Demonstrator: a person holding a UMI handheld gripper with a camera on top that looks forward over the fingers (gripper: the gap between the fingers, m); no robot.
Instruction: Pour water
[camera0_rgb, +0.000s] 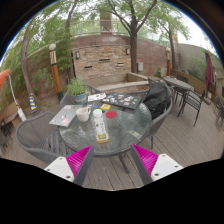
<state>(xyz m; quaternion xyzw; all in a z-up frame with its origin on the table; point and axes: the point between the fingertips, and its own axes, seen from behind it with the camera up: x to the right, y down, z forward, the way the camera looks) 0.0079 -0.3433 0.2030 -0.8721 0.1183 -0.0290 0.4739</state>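
Observation:
A round glass-topped patio table (125, 135) stands ahead of me on a wooden deck. A clear bottle with a yellowish base (100, 128) rests upright on it, near the front edge. Behind the bottle sits a pale cup (83, 113), and to its right a small red thing (111, 114). My gripper (111, 160) is open, its pink pads (80, 159) wide apart with nothing between them. The bottle lies beyond the fingertips, slightly left of the middle of the gap.
Papers and a tray (122, 100) lie at the table's far side, a flat grey sheet (65, 116) on its left. Dark metal chairs (160, 100) surround the table; one chair (42, 140) is near left. A brick wall (100, 60), trees and a second table set (185, 88) stand behind.

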